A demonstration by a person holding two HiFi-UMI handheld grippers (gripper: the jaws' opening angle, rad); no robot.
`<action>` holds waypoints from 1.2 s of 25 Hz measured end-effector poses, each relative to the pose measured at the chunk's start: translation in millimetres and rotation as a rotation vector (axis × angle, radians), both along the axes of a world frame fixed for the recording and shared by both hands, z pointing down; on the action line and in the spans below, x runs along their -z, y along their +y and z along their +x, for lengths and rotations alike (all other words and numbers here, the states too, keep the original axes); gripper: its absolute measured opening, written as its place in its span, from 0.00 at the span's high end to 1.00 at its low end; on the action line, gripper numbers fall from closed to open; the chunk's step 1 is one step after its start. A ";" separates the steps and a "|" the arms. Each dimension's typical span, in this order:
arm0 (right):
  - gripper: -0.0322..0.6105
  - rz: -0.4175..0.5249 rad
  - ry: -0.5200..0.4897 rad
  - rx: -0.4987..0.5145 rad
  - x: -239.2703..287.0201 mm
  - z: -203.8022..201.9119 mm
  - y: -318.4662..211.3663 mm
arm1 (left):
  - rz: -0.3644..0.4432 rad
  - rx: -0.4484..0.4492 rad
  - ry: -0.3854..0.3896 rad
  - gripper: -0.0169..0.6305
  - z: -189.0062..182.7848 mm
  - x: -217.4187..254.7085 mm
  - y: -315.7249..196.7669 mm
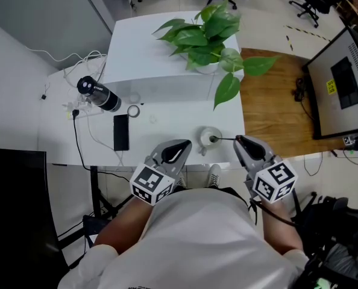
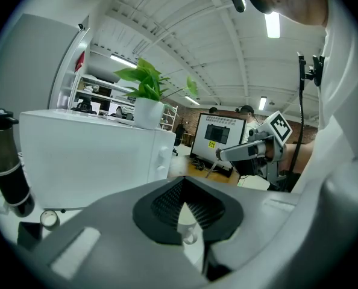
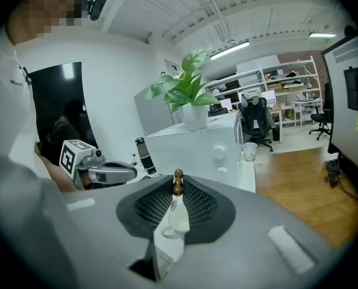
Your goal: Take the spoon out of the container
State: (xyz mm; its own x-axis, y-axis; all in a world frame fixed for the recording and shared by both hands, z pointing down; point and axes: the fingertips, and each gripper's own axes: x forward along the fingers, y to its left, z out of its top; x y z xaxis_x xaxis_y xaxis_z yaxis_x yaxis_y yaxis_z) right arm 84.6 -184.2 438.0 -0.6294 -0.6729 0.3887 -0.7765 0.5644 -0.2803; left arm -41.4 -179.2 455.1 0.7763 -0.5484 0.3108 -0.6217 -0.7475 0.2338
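Right tongs point(image 1: 239, 141) pinch the spoon point(image 3: 177, 186) by its thin stem, beaded brown end at their tips, likely to lift it straight. It hangs over the white cup point(image 1: 203, 138) at the lower edge of the desk point(image 1: 167, 110), seemingly clear. Left tongs point(image 1: 187, 144), closed and empty, wait beside the cup, perhaps to steady it. Nothing else shows inside.

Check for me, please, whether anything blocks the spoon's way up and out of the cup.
Nothing visible does. The right gripper has its jaws shut on the spoon, the space above the cup is free, and the left gripper sits beside the cup, not over it.
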 end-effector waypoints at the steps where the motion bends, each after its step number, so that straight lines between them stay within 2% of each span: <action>1: 0.86 0.000 0.002 -0.001 -0.1 -1.1 0.4 | 0.000 0.000 0.002 0.97 -1.3 0.0 0.0; 9: 0.86 0.009 0.012 -0.040 4.4 -13.2 6.8 | 0.008 -0.020 0.015 0.97 -16.7 2.8 3.4; 21: 0.86 0.003 -0.005 -0.169 2.5 -27.1 42.3 | 0.011 -0.087 0.034 0.97 -47.9 -6.2 11.5; 27: 0.86 0.029 -0.009 -0.147 10.3 -24.7 59.5 | 0.025 -0.086 0.052 0.97 -36.6 2.1 38.9; 30: 0.86 0.048 -0.017 -0.109 15.0 -20.3 68.1 | 0.029 -0.054 0.042 0.97 -32.7 2.5 52.2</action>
